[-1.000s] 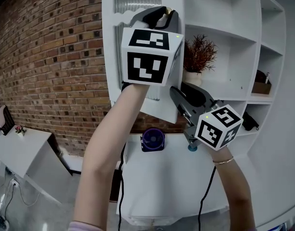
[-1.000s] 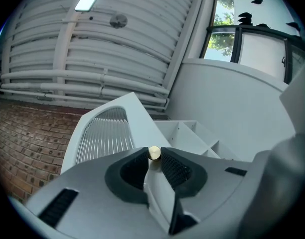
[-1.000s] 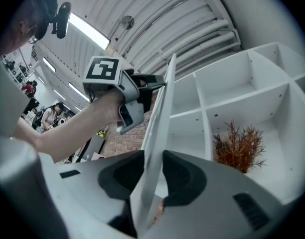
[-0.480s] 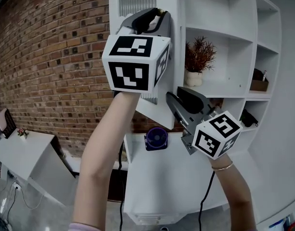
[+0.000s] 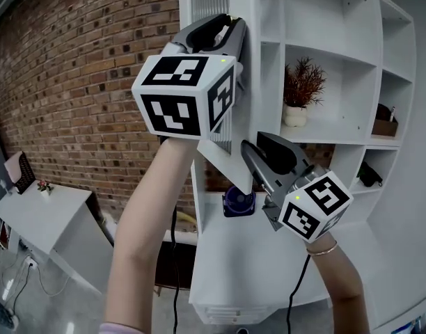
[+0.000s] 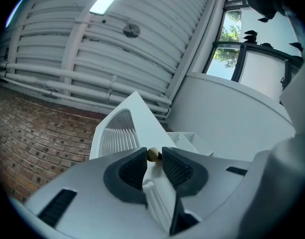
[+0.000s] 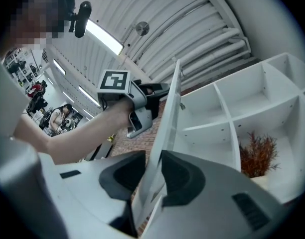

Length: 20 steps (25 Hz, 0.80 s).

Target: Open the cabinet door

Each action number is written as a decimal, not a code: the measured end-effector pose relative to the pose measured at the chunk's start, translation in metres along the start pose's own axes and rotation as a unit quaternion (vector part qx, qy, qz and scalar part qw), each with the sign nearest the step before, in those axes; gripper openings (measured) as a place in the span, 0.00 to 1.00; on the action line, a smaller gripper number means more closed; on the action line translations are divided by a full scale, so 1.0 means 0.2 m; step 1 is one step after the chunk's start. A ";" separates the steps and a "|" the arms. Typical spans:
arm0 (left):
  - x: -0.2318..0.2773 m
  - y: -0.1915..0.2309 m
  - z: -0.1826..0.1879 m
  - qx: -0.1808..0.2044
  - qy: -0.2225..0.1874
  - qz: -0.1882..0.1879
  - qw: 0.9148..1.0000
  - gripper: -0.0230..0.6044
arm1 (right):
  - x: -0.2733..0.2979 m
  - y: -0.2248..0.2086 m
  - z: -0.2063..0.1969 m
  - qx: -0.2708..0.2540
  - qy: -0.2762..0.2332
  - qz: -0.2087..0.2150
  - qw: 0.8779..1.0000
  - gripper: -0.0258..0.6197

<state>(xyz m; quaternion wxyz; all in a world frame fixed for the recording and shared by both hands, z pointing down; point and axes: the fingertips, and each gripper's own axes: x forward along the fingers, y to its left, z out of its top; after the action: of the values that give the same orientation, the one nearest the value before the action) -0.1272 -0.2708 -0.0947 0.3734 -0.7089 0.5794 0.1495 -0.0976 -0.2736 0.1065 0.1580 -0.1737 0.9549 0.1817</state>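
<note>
Moved: cabinet door (image 5: 223, 155) swung wider, now edge-on to shelves (image 5: 324, 54).
Left gripper (image 5: 227, 30): jaws just eased, knob (image 6: 153, 155) touched between tips.
Right gripper (image 7: 152, 158): jaws just tightened, clamped on door's lower edge.
Remaining: little swing judged left.

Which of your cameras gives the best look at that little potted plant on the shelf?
The head view: the potted plant stands whole, twigs and white pot, on its shelf. The right gripper view catches the reddish twigs but little of the pot. The left gripper view shows none of it.
</note>
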 end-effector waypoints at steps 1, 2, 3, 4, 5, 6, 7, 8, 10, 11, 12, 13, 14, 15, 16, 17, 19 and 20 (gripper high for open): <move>-0.02 0.01 0.01 0.003 -0.001 0.002 1.000 0.19 | 0.01 0.02 0.00 0.001 -0.002 0.005 1.000 0.18; -0.03 0.02 0.01 0.005 -0.001 0.005 1.000 0.19 | 0.01 0.04 0.00 0.001 -0.003 0.009 1.000 0.18; -0.05 0.04 0.02 0.007 -0.001 0.007 1.000 0.19 | 0.02 0.06 0.01 0.000 -0.005 0.011 1.000 0.18; -0.06 0.05 0.03 0.009 0.000 0.008 1.000 0.19 | 0.03 0.07 0.01 -0.002 -0.006 0.012 1.000 0.18; -0.07 0.06 0.03 0.011 0.002 0.009 1.000 0.19 | 0.03 0.08 0.01 -0.002 -0.009 0.012 1.000 0.18; -0.08 0.06 0.04 0.013 0.004 0.009 1.000 0.19 | 0.03 0.10 0.01 -0.002 -0.011 0.013 1.000 0.18; -0.09 0.07 0.04 0.013 0.006 0.009 1.000 0.19 | 0.03 0.11 0.02 0.001 -0.014 0.016 1.000 0.18; -0.10 0.08 0.05 0.012 0.006 0.009 1.000 0.19 | 0.04 0.13 0.02 0.004 -0.016 0.020 1.000 0.18; -0.13 0.10 0.06 0.011 0.006 0.009 1.000 0.19 | 0.05 0.17 0.03 0.007 -0.018 0.032 0.999 0.18; -0.14 0.11 0.07 0.014 0.006 0.011 1.000 0.19 | 0.06 0.19 0.03 0.007 -0.019 0.037 0.999 0.18; -0.16 0.13 0.08 0.017 0.006 0.013 1.000 0.19 | 0.07 0.20 0.03 0.005 -0.020 0.040 0.999 0.18; -0.17 0.14 0.09 0.021 0.007 0.015 1.000 0.19 | 0.08 0.22 0.04 0.004 -0.021 0.044 0.999 0.18; -0.18 0.15 0.09 0.024 0.008 0.016 1.000 0.19 | 0.08 0.23 0.04 0.004 -0.024 0.047 0.999 0.18; -0.20 0.16 0.10 0.027 0.008 0.018 0.999 0.19 | 0.09 0.25 0.04 0.005 -0.026 0.051 0.998 0.18; -0.21 0.18 0.11 0.031 0.009 0.020 0.999 0.19 | 0.10 0.27 0.04 0.007 -0.028 0.056 0.998 0.18; -0.23 0.19 0.12 0.034 0.010 0.022 0.999 0.19 | 0.11 0.29 0.05 0.008 -0.029 0.061 0.998 0.18; -0.26 0.23 0.13 0.040 0.011 0.026 0.999 0.18 | 0.14 0.34 0.05 0.007 -0.031 0.069 0.997 0.19; -0.28 0.24 0.14 0.043 0.012 0.027 0.999 0.18 | 0.15 0.36 0.06 0.005 -0.032 0.071 0.997 0.20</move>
<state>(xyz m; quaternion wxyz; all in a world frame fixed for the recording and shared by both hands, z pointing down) -0.1822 -0.2140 -0.0952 0.3922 -0.6778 0.6090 0.1260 -0.1493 -0.2149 0.1067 0.1758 -0.0988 0.9602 0.1932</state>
